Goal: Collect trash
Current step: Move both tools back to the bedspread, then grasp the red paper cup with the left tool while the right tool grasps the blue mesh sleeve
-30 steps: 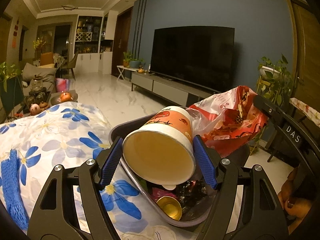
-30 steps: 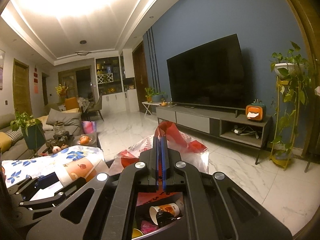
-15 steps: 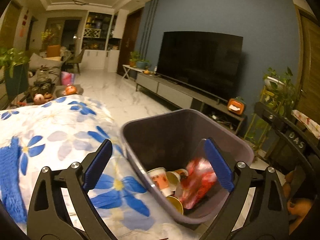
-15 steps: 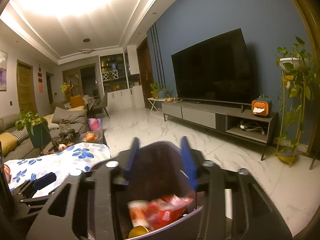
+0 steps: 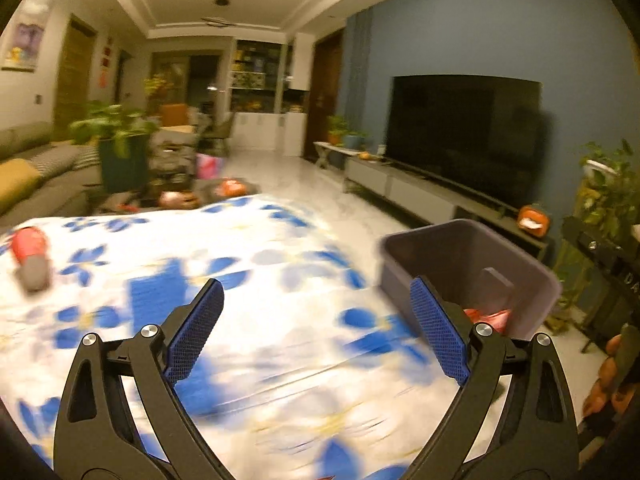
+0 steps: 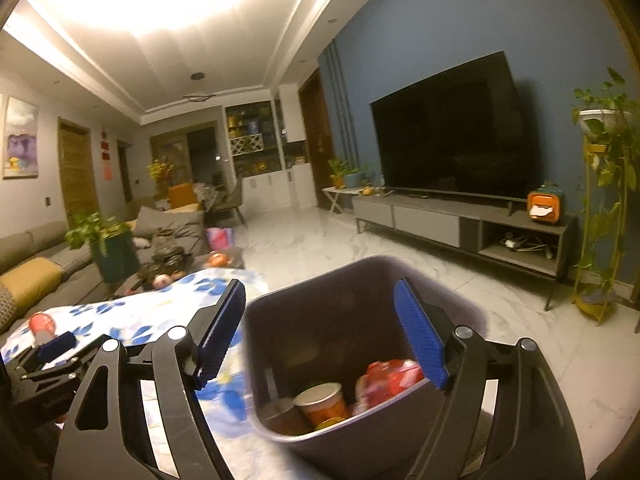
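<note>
I am holding both tongs spread and empty — the left tongs point(image 5: 316, 328) over the flowered worktop point(image 5: 248, 248), the right tongs point(image 6: 320, 332) above the bin point(image 6: 460, 308). Trash — a cup point(image 6: 322, 402), a red wrapper point(image 6: 390, 378) — is lying inside. I am aiming left slowly at the red item point(image 5: 30, 244).

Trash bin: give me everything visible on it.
The trash bin is a dark grey, plastic-looking tub with rounded corners and a smooth rim, open-topped and upright beside the floral-clothed table. Inside lie an orange-printed paper cup, a crumpled red wrapper and a brownish round item, too blurred to identify. The right gripper, jaws open, frames it from above; whether it touches is unclear. The left wrist view shows its far wall and a red scrap inside.
</note>
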`<state>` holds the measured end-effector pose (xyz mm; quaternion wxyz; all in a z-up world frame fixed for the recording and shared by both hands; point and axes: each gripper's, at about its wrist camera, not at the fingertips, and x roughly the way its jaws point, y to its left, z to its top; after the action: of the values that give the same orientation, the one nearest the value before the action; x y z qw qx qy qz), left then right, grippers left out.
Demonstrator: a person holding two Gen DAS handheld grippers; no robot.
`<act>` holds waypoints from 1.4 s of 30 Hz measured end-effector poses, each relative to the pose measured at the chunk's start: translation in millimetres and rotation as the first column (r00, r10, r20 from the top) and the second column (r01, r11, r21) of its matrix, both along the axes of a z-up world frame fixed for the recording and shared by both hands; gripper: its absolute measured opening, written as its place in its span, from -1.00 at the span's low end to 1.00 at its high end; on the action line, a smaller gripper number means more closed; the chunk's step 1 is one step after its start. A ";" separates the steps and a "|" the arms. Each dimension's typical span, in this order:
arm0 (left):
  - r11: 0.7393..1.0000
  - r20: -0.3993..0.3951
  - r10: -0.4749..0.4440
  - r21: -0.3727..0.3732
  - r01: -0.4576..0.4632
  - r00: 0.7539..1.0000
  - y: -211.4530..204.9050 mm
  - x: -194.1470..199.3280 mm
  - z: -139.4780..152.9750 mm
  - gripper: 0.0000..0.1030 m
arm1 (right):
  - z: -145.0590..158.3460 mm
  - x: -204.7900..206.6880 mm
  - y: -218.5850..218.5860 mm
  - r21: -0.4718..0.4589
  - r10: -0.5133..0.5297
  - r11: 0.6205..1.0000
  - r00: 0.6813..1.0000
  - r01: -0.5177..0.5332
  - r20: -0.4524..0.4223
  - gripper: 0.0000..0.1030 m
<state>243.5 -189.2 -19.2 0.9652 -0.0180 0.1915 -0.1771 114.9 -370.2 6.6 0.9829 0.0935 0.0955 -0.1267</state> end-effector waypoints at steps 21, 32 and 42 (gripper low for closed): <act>0.871 0.018 0.491 0.019 -0.491 0.871 236.3 -42.2 6.8 0.79 | -26.5 71.7 210.9 -0.023 0.367 0.925 0.908 -0.379 -0.202 0.52; 0.820 0.010 0.573 -0.024 -0.572 0.820 294.6 -31.6 16.5 0.79 | -59.9 135.7 259.0 -0.011 0.365 0.919 0.862 -0.394 -0.351 0.55; 0.839 -0.019 0.543 -0.028 -0.543 0.840 282.0 11.1 16.1 0.79 | -84.1 167.5 267.9 0.008 0.362 0.913 0.802 -0.407 -0.475 0.00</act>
<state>254.5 92.9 -3.1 0.9745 -0.0879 0.1805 0.1004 282.5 -102.3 -77.6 0.9390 -0.0075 0.3399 0.0522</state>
